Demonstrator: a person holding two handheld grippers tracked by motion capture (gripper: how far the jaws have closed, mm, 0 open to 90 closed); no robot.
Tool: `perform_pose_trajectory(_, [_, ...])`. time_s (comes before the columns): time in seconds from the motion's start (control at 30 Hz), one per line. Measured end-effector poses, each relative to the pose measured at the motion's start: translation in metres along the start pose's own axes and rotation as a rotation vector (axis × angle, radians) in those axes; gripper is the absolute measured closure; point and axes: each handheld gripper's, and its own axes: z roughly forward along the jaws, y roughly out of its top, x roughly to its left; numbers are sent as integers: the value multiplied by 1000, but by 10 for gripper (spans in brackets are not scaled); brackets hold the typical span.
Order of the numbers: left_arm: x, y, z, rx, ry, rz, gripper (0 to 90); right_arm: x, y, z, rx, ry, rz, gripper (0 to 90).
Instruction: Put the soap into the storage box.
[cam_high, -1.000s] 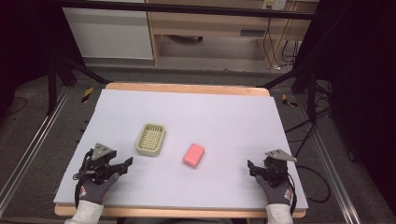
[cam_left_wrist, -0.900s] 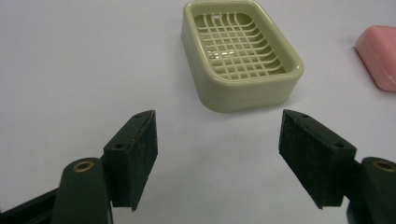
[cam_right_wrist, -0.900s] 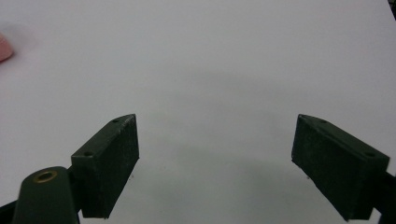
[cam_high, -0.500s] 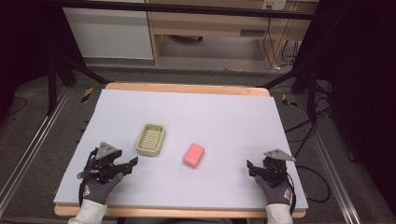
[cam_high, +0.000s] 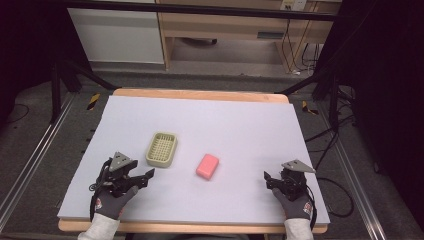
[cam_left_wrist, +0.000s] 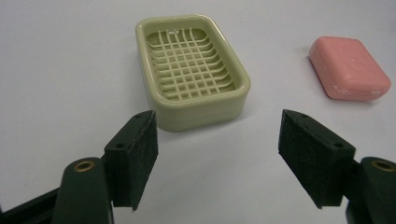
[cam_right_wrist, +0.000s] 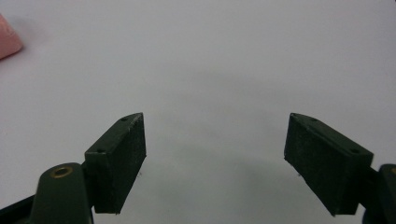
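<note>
A pale green soap dish (cam_high: 162, 149) with a grid bottom lies left of the middle of the white mat. To its right lies a pink soap bar (cam_high: 207, 165). My left gripper (cam_high: 142, 177) rests near the front left, just short of the dish, open with nothing between its jaws. In the left gripper view the soap dish (cam_left_wrist: 194, 70) sits just beyond the open left gripper (cam_left_wrist: 217, 126), and the soap bar (cam_left_wrist: 350, 67) lies at the upper right. My right gripper (cam_high: 270, 179) rests at the front right, open and empty. The right gripper (cam_right_wrist: 215, 126) faces bare mat, with a soap bar (cam_right_wrist: 7, 42) corner at the far left.
The white mat (cam_high: 240, 125) covers a wooden table whose front edge (cam_high: 200, 227) runs just behind both gloved hands. Metal rails and cables lie on the floor at either side. A wooden cabinet (cam_high: 235, 30) stands beyond the table.
The left gripper has crept a little to the right, toward the soap dish. The right gripper, the dish and the soap have stayed put.
</note>
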Motion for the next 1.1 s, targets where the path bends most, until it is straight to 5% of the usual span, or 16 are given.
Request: perform_pose_trajectory(1.1, [-17,27,7,-17,-38,32,280,0,0,0,0,-2,13,199])
